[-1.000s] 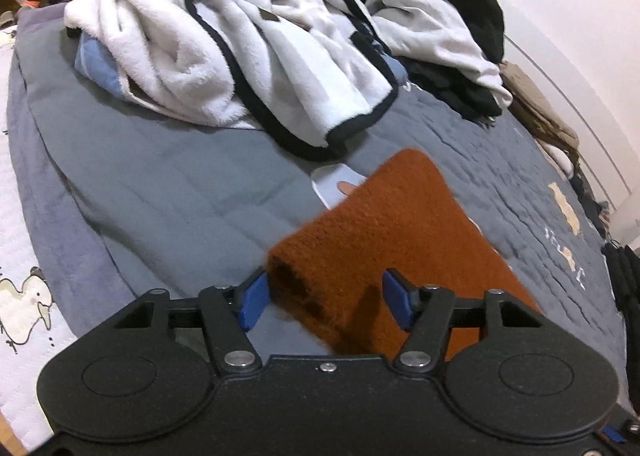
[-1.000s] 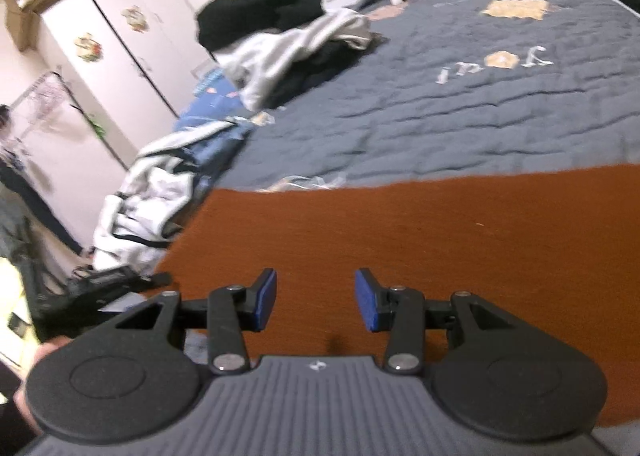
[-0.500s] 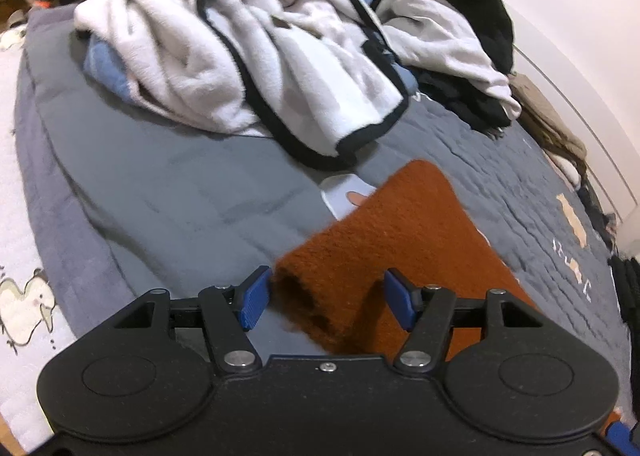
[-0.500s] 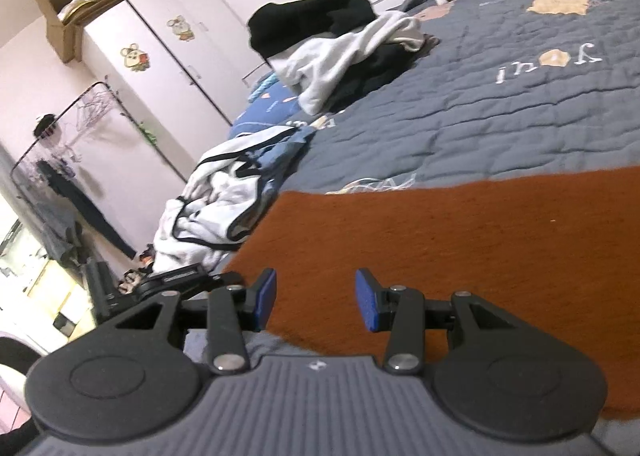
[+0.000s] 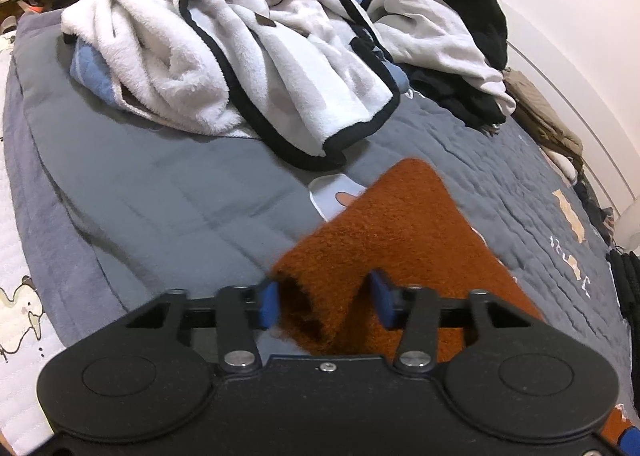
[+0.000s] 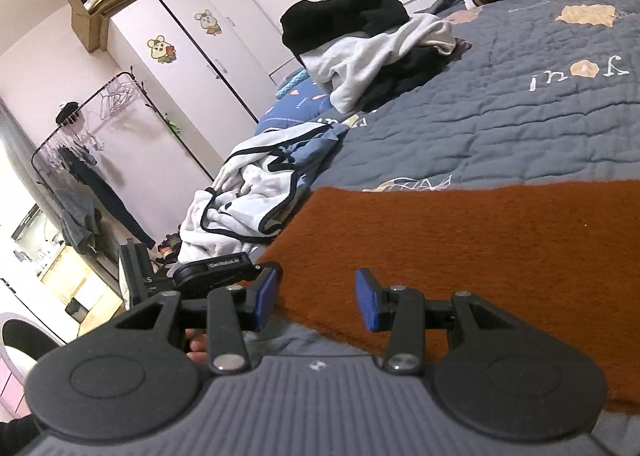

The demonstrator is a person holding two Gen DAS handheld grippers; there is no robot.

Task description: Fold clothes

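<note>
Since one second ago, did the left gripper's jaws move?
Yes. The left gripper is closing its jaws inward on the rust-brown garment, which is between them.

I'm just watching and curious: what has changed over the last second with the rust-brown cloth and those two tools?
The left hand-held gripper is closing its jaws on the folded corner of the rust-brown cloth. The right hand-held gripper has tilted, jaws open as before. The white robe lies unmoved.
</note>
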